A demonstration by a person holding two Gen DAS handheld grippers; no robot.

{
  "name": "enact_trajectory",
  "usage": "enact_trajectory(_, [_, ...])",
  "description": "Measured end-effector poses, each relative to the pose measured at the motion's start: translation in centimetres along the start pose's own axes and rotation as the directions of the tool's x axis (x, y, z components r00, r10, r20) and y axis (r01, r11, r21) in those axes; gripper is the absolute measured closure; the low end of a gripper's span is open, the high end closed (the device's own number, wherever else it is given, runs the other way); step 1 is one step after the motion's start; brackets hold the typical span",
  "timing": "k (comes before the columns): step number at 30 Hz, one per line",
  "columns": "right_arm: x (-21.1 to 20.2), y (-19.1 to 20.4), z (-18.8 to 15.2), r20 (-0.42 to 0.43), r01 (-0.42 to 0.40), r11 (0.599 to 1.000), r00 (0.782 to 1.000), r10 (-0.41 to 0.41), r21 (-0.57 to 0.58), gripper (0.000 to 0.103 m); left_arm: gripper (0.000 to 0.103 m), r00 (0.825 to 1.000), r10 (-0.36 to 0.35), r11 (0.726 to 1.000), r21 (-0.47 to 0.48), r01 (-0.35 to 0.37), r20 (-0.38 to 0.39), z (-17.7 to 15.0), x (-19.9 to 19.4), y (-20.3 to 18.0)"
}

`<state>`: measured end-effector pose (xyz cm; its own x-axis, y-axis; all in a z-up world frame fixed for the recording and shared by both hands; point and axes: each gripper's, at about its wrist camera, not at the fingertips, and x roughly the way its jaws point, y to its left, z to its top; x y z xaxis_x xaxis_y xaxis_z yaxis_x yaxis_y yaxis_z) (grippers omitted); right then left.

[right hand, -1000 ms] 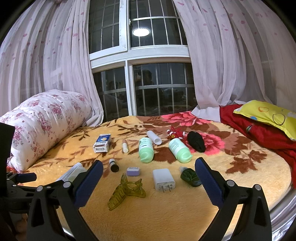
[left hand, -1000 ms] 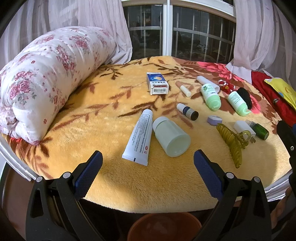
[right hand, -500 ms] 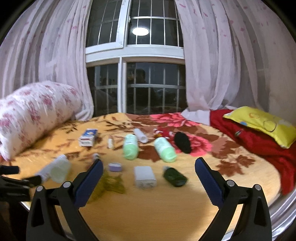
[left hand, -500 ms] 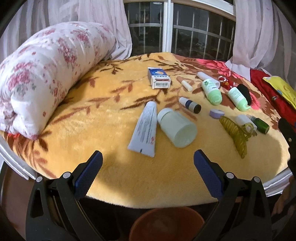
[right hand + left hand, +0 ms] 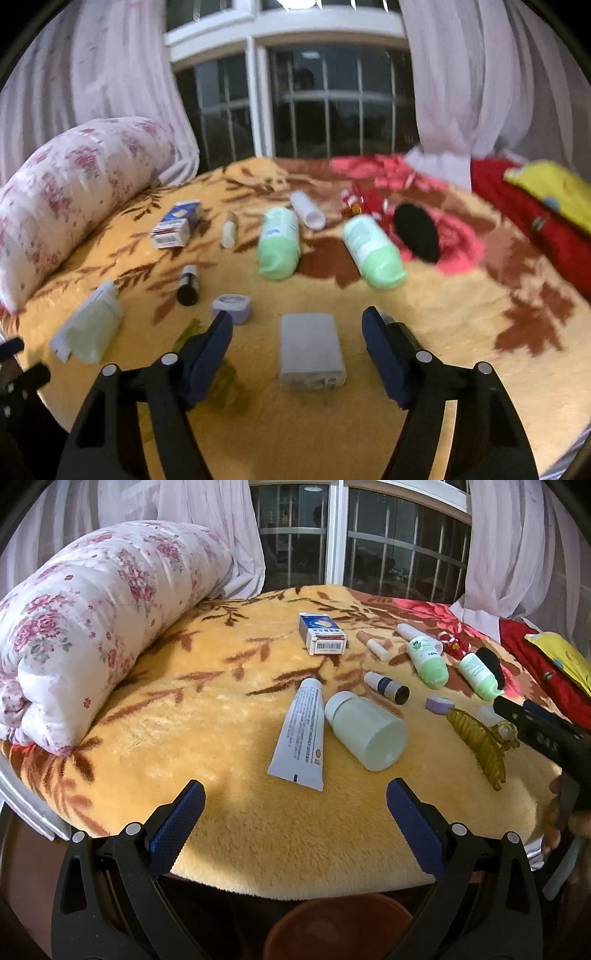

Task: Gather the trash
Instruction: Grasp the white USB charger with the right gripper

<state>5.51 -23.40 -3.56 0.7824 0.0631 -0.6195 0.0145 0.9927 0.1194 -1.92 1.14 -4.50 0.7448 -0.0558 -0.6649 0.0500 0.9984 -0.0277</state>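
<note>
Trash items, spread over a yellow plush blanket [image 5: 207,716] on a round bed — none yet collected, as far as either view shows. From left to right in the left wrist view: a rolled floral quilt [image 5: 92,624] at the far left edge; a white tube [image 5: 301,734] and, touching it on the right, a pale plastic bottle [image 5: 365,731] on its side, both near; a small blue-and-white box [image 5: 323,633] farther back; a dark-capped vial [image 5: 386,686]; two green-capped bottles [image 5: 426,661] lying at the far right; an olive hair claw [image 5: 480,738] near the right edge. A white charger block [image 5: 310,347] lies just ahead of the right gripper [image 5: 297,328], between its spread fingers but not touched by them. The left gripper [image 5: 295,801] hangs at the near edge, jaws wide apart and holding nothing; the right gripper is likewise wide open and empty. A brown bucket rim [image 5: 332,915] shows below the bed edge — probably the receptacle. Judged progress: the very start, with the right gripper lined up on the charger block and every item left to gather.
</note>
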Motion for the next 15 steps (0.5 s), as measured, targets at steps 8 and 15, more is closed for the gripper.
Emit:
enact_trajectory(8, [3.6, -1.4, 1.1, -0.224, -0.088, 0.996, 0.970, 0.091, 0.025, 0.056, 0.007, 1.000, -0.013, 1.000, -0.024, 0.012, -0.024, 0.7, 0.9, 0.6])
enact_trajectory(15, [5.6, -1.5, 2.1, -0.417, -0.120, 0.992, 0.904, 0.094, -0.037, 0.044, 0.007, 0.999, -0.026, 1.000, -0.019, 0.025, -0.030, 1.1, 1.2, 0.3])
